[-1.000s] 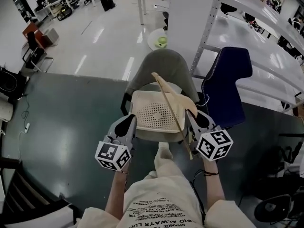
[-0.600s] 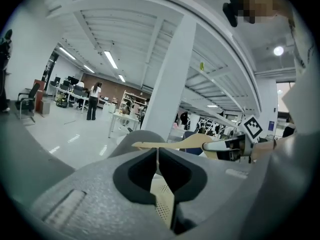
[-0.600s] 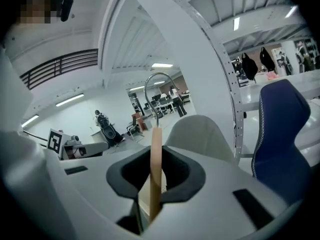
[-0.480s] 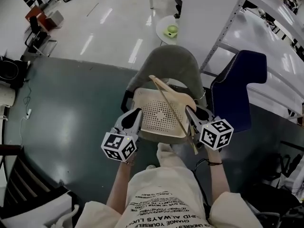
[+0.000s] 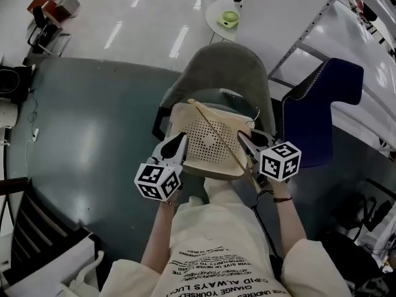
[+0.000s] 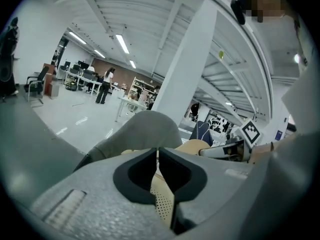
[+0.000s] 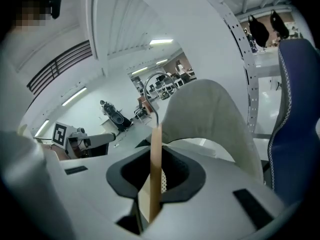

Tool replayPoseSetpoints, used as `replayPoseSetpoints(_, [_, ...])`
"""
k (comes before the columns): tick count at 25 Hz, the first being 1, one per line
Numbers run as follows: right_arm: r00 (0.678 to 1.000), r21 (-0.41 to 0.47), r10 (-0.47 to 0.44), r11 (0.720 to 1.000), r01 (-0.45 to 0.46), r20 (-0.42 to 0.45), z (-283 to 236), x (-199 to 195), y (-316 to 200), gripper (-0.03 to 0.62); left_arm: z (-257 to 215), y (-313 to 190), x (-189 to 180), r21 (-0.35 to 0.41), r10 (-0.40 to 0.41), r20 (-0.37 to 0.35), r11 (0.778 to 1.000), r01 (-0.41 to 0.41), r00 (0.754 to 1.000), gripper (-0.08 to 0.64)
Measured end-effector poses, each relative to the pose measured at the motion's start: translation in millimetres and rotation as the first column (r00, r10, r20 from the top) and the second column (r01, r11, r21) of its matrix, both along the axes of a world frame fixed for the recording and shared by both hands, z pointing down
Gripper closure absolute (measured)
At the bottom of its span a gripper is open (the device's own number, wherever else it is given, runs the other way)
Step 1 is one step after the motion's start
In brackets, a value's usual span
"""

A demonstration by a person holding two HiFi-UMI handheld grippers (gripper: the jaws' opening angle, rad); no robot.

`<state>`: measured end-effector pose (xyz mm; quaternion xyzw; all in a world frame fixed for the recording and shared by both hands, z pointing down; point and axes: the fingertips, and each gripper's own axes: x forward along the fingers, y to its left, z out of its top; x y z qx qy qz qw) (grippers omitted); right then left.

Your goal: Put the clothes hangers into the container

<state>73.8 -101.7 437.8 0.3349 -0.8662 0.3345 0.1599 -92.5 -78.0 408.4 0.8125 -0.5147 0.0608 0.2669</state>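
A cream perforated container (image 5: 209, 166) sits on the seat of a grey chair (image 5: 226, 67). A wooden clothes hanger (image 5: 213, 129) lies slantwise over it, its far end toward the container's back left corner. My right gripper (image 5: 242, 138) is shut on the hanger's near end at the container's right side. In the right gripper view the wooden hanger (image 7: 155, 174) stands edge-on between the jaws, its metal hook above. My left gripper (image 5: 180, 140) is at the container's left edge. Its jaws are nearly together, with the container's cream perforated wall (image 6: 164, 204) between them.
A dark blue chair (image 5: 315, 113) stands right of the grey one, with white metal shelving (image 5: 371, 17) behind it. A small round white table (image 5: 230, 18) is beyond the grey chair. A black chair (image 5: 31, 240) is at the lower left. The floor is dark green.
The head view has moved forward over the chair. Both grippers keep their hold beside the container, and the hanger's far end has swung slightly left over it.
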Motion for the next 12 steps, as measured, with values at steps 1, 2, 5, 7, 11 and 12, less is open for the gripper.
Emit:
replayPoseSetpoints(1, [1.000,-0.013,-0.009,1.000,0.009,0.003,7,-1,-3,0.537,7,-3,0,-0.013,-0.008,-0.005,1.000,0.008,1.000,0.529])
replayPoseSetpoints(2, [1.000,-0.027,-0.017,0.999,0.017,0.007,15,-2,-5,0.537,15,-4,1,-0.028,-0.014,-0.010,1.000,0.013,1.000,0.529])
replayPoseSetpoints(5, [0.999,-0.063,-0.044,0.997,0.045,0.010,36,-6,-9,0.537,34,-6,4,-0.071,-0.018,-0.023,0.997,0.017,1.000,0.529])
replayPoseSetpoints(7, [0.998,-0.088,-0.059,0.994,0.060,0.019,47,-10,-13,0.537,44,-8,4,-0.095,-0.021,-0.027,0.995,0.018,0.999,0.529])
replayPoseSetpoints(11, [0.997,-0.140,-0.066,0.988,0.072,0.044,71,-15,-10,0.537,67,-9,5,-0.142,-0.037,-0.032,0.989,0.032,0.999,0.529])
replayPoseSetpoints(12, [0.997,-0.152,-0.065,0.986,0.071,0.046,76,-15,-9,0.537,72,-9,6,-0.153,-0.042,-0.034,0.988,0.036,0.999,0.529])
